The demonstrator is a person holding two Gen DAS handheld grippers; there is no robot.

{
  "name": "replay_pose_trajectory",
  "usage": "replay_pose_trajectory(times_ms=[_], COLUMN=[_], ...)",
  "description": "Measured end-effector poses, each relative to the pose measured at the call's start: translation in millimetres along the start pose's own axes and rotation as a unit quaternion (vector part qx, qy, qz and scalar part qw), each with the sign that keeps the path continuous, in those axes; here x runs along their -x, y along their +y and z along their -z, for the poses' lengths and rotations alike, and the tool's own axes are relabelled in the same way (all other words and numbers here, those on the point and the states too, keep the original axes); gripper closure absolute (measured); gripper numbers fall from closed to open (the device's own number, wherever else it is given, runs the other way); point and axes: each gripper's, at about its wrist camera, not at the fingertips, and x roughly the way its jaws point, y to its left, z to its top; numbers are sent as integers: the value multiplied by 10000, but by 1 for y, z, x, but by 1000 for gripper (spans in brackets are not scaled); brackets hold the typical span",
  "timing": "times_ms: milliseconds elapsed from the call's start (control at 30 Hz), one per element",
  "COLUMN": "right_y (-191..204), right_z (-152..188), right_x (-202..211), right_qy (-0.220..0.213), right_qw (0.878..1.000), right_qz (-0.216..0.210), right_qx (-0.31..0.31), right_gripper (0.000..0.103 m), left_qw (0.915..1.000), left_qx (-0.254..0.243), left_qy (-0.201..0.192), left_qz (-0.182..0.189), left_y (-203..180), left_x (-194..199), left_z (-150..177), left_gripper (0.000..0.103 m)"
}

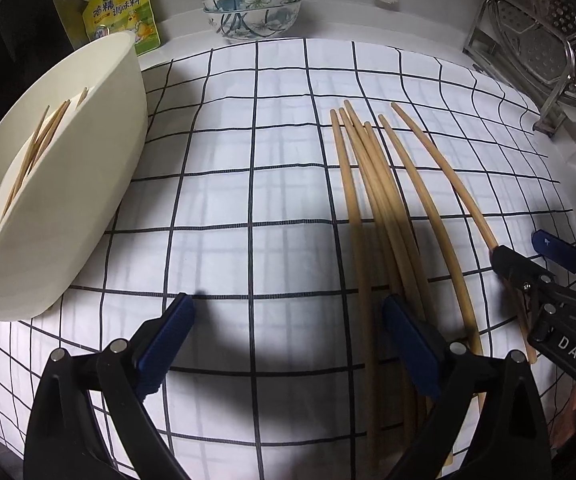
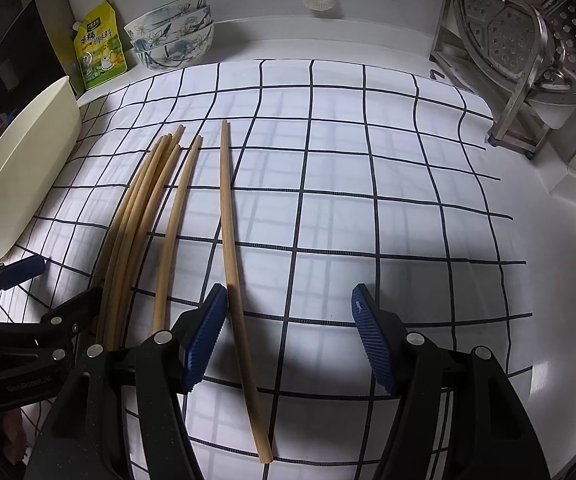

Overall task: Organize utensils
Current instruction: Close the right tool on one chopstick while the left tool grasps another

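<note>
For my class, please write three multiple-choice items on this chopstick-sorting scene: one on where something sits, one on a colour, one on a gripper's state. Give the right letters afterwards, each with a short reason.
1. Where does the cream bin stand relative to the loose chopsticks?
A. to their left
B. to their right
C. on top of them

2. What colour are the grid lines on the white cloth?
A. red
B. dark
C. yellow

3. How is the right gripper?
A. shut on a chopstick
B. open, one chopstick lying between its fingers
C. shut on the cloth

Answers:
1 A, the bin sits at the left edge in both views.
2 B, the lines look near-black.
3 B, the single chopstick lies on the cloth beside the left pad, with a wide gap to the other.
</note>
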Motion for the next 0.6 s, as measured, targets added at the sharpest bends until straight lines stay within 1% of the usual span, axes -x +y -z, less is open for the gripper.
replay_pose_trajectory(times_ms=[133, 233, 300, 333, 400, 433, 500, 533, 567, 600], right_y=[3, 7, 9, 11, 13, 13, 15, 15, 17, 20], right_z=[-3, -4, -5, -5, -6, -6, -7, -8, -9, -9], right_x=[-2, -4, -5, -6, -7, -7, -8, -9, -9, -9], right_qy=[-23, -58, -63, -93, -122, -139, -190, -196, -212, -237], right_qw=[10000, 9998, 9996, 9995, 9994, 9993, 9992, 9992, 9991, 9989], right_qz=[11, 51, 51, 50, 7, -4, -8, -12, -23, -42], right_qx=[96, 203, 265, 294, 339, 349, 348, 350, 365, 404], right_gripper=[41, 41, 41, 41, 44, 44, 44, 44, 47, 55], left_qw=[9999, 9999, 9999, 9999, 9998, 9998, 9998, 9998, 9998, 9998], left_qx=[87, 90, 41, 14, -52, -57, -22, -16, -25, -40], left_qy=[-33, -71, -118, -137, -162, -161, -147, -141, -136, -132], left_qz=[-47, 26, 63, 77, 126, 135, 139, 147, 153, 169], left_y=[5, 5, 1, -1, -5, -6, -6, -6, -6, -6], left_x=[-1, -1, 1, 2, 4, 4, 4, 4, 3, 3], left_z=[-5, -9, -11, -11, -12, -13, -15, -16, -17, -19], left_gripper=[10, 19, 32, 36, 48, 50, 62, 65, 73, 80])
